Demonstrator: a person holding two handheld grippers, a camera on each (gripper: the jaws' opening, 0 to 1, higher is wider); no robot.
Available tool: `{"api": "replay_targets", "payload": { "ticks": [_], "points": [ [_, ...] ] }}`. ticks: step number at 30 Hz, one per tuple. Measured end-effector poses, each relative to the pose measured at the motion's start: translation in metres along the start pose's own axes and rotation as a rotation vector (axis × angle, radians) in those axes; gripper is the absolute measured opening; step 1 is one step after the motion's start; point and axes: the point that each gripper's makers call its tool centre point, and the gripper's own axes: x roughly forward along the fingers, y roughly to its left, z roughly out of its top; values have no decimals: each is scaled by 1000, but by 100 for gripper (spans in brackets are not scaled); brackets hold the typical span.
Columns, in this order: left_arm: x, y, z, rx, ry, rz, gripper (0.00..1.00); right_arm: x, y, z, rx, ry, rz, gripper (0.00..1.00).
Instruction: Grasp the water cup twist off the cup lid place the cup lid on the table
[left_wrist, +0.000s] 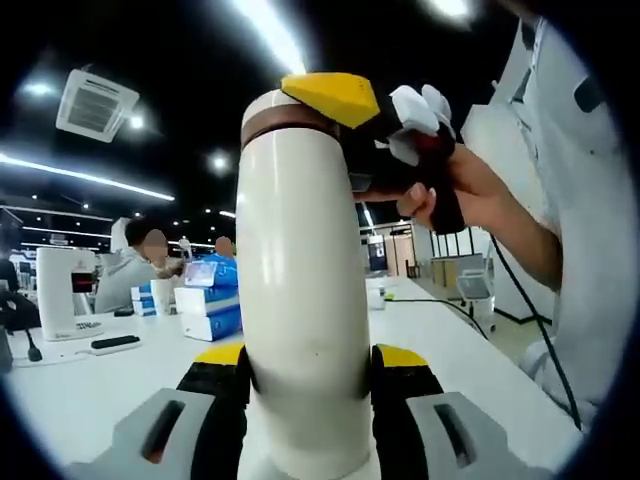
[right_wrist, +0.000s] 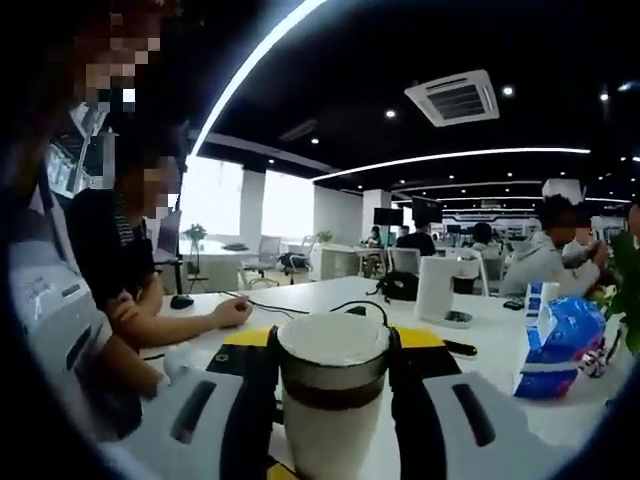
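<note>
cream water cup (left_wrist: 300, 290) stands upright, clamped low between the left gripper (left_wrist: 305, 395) jaws above a white table (left_wrist: 90, 390); right gripper (right_wrist: 332, 385) jaws clench its cup lid (right_wrist: 333, 345). left gripper view shows the full body; no legible writing.

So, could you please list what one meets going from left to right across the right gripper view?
Seated person's forearm on the table → black mouse → water cup between the right gripper fingers → white appliance → blue-and-white package.
</note>
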Motion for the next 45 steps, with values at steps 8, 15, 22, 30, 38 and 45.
{"api": "replay_targets", "payload": {
  "ticks": [8,15,22,30,38,45],
  "points": [
    [0,1,-1,-2,0,0,49,2,3,-2,-13,42,130,46],
    [0,1,-1,-6,-1,1,49,3,4,-3,-3,40,229,46],
    [1,0,-1,-2,-1,-2,49,0,8,-4,-18,40,306,46],
    [1,0,0,-3,-1,-3,49,0,9,-5,-28,42,380,46],
    [0,0,0,-4,-2,-3,49,0,11,-6,-2,25,469,46],
    [1,1,0,-8,-1,-1,49,2,13,-10,56,31,522,47]
  ]
}}
